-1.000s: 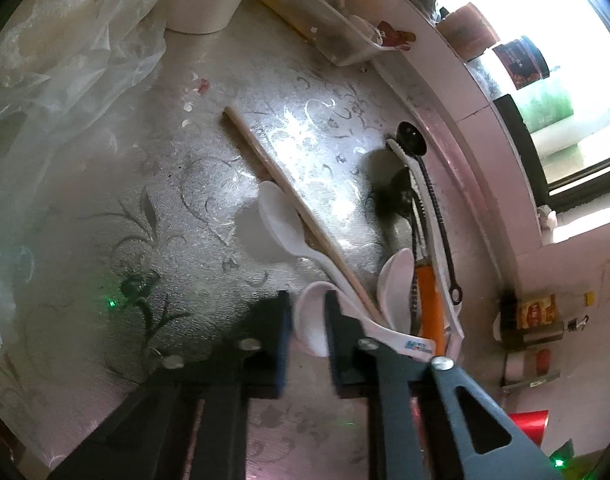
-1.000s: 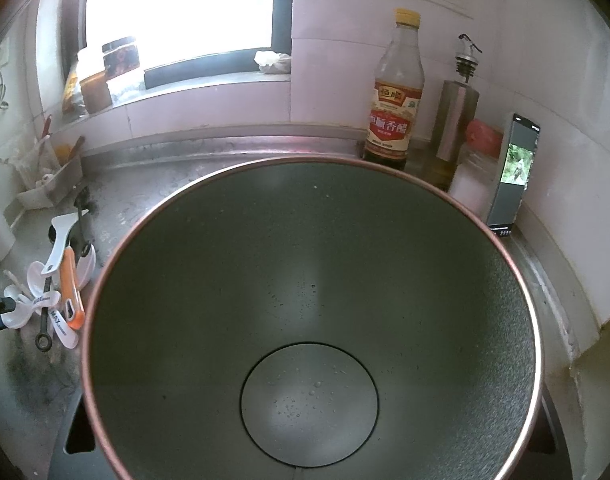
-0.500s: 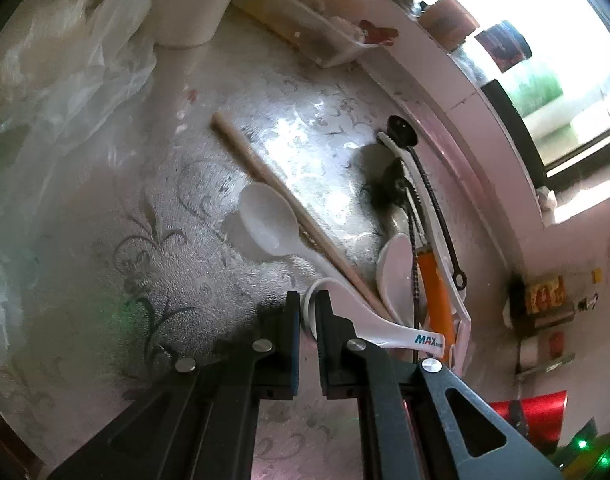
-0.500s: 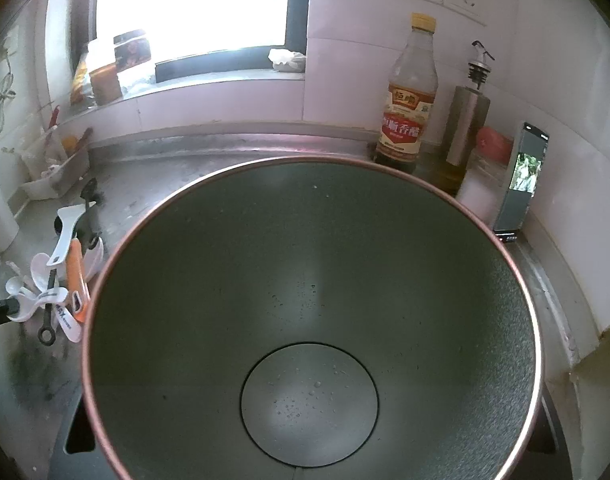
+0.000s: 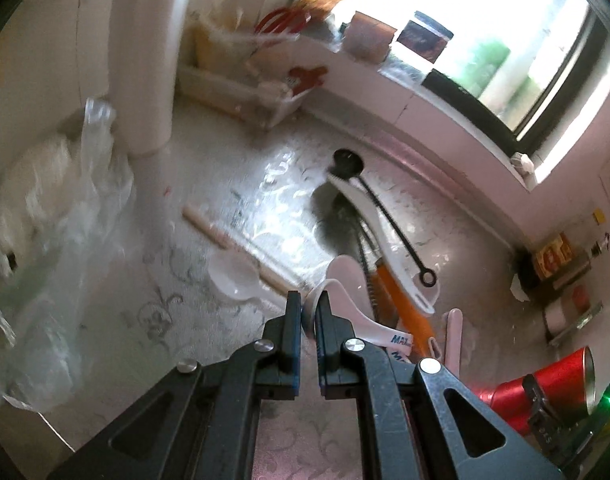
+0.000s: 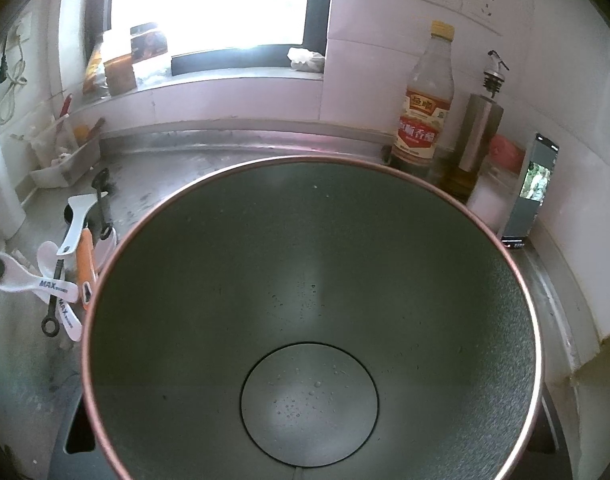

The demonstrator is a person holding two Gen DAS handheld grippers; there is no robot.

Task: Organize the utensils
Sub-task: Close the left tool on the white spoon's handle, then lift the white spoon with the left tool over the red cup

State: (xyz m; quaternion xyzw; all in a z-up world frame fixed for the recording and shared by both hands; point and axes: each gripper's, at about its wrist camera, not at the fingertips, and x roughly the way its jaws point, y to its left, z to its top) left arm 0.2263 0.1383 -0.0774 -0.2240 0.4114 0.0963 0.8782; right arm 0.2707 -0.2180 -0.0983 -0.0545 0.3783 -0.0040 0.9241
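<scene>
Since the earlier frame the left gripper (image 5: 309, 312) has risen and rolled, carrying the white MAX spoon (image 5: 357, 320) up by its bowl rim; the wrist view now takes in more of the counter's back edge and the window sill. Left gripper: jaws clamped on that spoon's bowl edge. Spoon: long axis runs from the jaws toward lower right, handle pointing at the red cup (image 5: 545, 392). Right gripper: pressed against the cup's outer wall, rim (image 6: 517, 272) filling its view, mouth open and tilted toward the left hand. Remaining utensil pile (image 6: 81, 240): near the counter's left back corner.
</scene>
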